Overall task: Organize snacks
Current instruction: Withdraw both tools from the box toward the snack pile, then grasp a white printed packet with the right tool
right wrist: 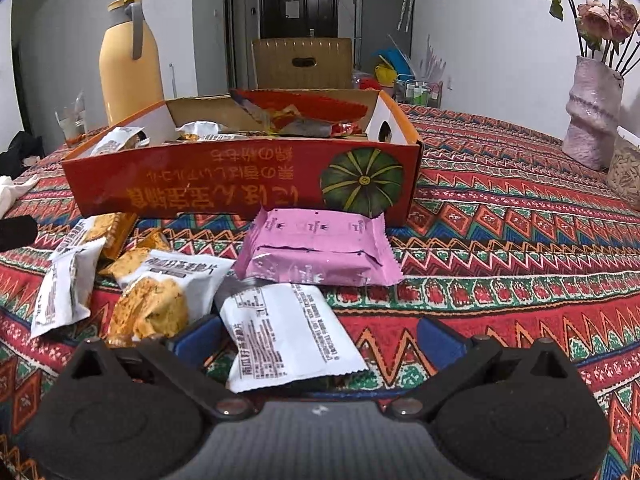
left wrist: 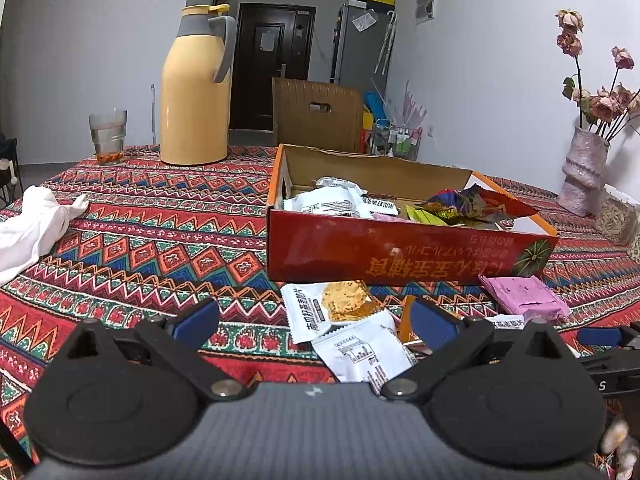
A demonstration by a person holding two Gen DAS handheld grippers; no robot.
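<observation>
A red cardboard box (left wrist: 360, 252) (right wrist: 240, 184) lies open on the patterned tablecloth, with several snack packets inside. In front of it lie loose packets: white cracker packets (left wrist: 332, 308) (right wrist: 168, 292), a pink packet (left wrist: 524, 296) (right wrist: 320, 248) and a white packet lying label up (right wrist: 288, 332). My left gripper (left wrist: 316, 324) is open just above the white packets, holding nothing. Likewise open, my right gripper (right wrist: 320, 340) has the label-up white packet lying between its fingers, untouched by the pads. The right gripper's tip (left wrist: 600, 336) shows at the left view's right edge.
A yellow thermos jug (left wrist: 194, 92) (right wrist: 130, 64) and a glass (left wrist: 108, 136) stand behind the box on the left. White cloth (left wrist: 32, 224) lies at the left. A vase of dried roses (left wrist: 584, 172) (right wrist: 592, 112) and a jar of seeds (right wrist: 626, 176) stand right. A chair back (left wrist: 316, 112) rises behind.
</observation>
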